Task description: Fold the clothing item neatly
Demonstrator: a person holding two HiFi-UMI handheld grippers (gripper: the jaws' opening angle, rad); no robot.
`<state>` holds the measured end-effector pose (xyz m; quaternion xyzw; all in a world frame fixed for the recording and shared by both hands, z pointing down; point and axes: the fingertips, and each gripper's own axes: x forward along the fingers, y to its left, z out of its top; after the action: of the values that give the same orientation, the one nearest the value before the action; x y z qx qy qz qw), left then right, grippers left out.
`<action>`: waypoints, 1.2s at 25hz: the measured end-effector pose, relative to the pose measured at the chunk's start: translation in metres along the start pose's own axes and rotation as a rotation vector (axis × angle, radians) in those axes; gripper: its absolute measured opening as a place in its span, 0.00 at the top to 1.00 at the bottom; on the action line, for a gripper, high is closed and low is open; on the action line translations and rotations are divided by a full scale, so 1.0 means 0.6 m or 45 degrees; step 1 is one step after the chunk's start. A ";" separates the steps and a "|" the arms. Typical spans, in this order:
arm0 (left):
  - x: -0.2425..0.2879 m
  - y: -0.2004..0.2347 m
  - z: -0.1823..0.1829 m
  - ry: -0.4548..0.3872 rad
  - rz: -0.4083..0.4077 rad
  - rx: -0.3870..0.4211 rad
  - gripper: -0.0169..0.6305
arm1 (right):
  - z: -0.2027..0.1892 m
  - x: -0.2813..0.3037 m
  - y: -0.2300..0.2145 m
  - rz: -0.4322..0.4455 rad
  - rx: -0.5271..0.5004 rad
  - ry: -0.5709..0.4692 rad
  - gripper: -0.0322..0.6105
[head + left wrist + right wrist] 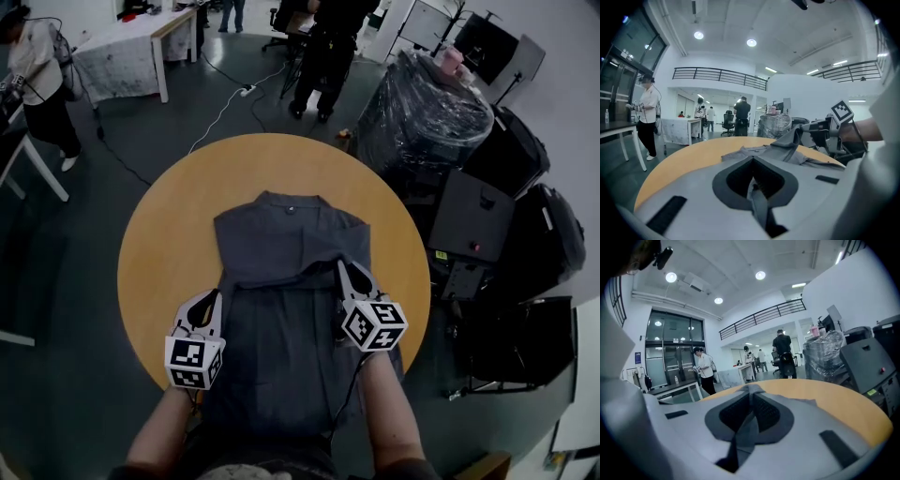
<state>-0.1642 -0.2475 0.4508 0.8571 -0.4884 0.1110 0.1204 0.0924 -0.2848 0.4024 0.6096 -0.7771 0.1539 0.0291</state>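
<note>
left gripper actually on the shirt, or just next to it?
Touching. The left gripper view shows the left gripper shut, with a strip of the grey shirt pinched between its jaws.

- We see a plain dark grey shirt (286,281).
- We see a light orange-tan wooden table (169,234).
- Our grippers, left (210,298) and right (349,272), carry white cubes with black square markers.
</note>
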 end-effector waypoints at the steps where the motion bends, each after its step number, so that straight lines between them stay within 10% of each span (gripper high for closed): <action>1: 0.005 -0.010 0.002 0.004 0.018 -0.005 0.96 | 0.004 -0.006 -0.025 -0.005 0.012 -0.005 0.93; 9: 0.061 -0.079 -0.004 0.050 0.123 -0.002 0.96 | -0.094 -0.024 -0.175 -0.034 0.118 0.149 0.93; 30: 0.121 -0.199 -0.015 0.093 0.096 0.015 0.96 | -0.212 -0.090 -0.270 -0.133 0.132 0.376 0.86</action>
<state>-0.0257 -0.2445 0.4698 0.8343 -0.5149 0.1494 0.1289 0.2432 -0.2329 0.5438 0.6207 -0.7225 0.2801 0.1194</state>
